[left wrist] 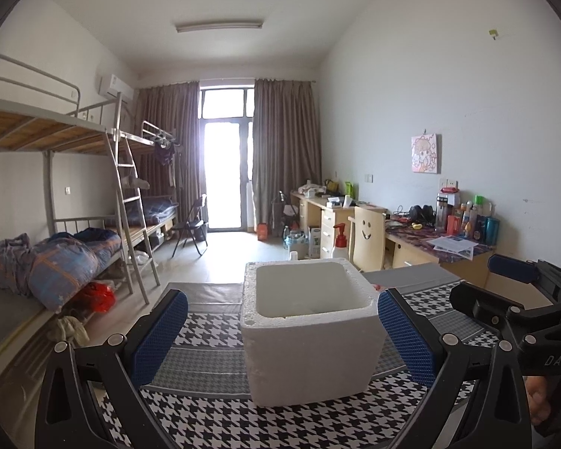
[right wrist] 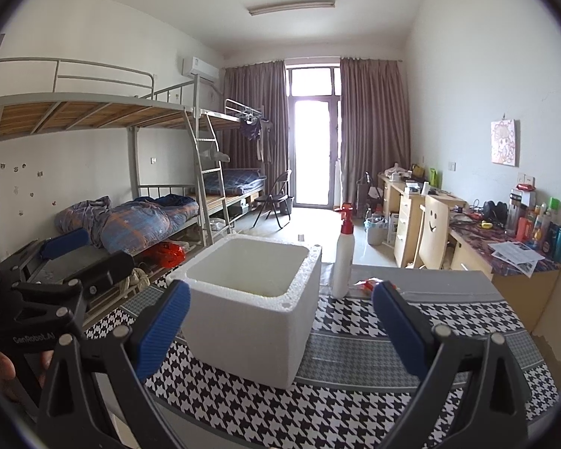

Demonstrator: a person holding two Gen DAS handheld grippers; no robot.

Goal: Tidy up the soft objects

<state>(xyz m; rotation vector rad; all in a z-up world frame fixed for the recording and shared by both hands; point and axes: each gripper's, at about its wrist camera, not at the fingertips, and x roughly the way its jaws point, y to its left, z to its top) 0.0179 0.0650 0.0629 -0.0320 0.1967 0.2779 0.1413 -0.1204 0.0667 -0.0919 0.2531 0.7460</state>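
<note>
A white foam box (left wrist: 312, 331) stands open-topped on a table with a houndstooth cloth (left wrist: 205, 340); its inside looks empty from here. My left gripper (left wrist: 282, 333) is open, its blue pads wide on either side of the box, nothing held. In the right wrist view the same box (right wrist: 250, 310) sits between the wide-open pads of my right gripper (right wrist: 280, 327), also empty. A small red-orange packet (right wrist: 368, 283) lies on the cloth behind the box. The right gripper also shows at the right of the left wrist view (left wrist: 516, 299).
A white pump bottle with a red top (right wrist: 344, 258) stands just behind the box to its right. Bunk beds with bedding (right wrist: 131, 220) line the left wall. Desks with clutter and a chair (right wrist: 434, 232) stand along the right wall. The tablecloth (right wrist: 374, 366) extends right of the box.
</note>
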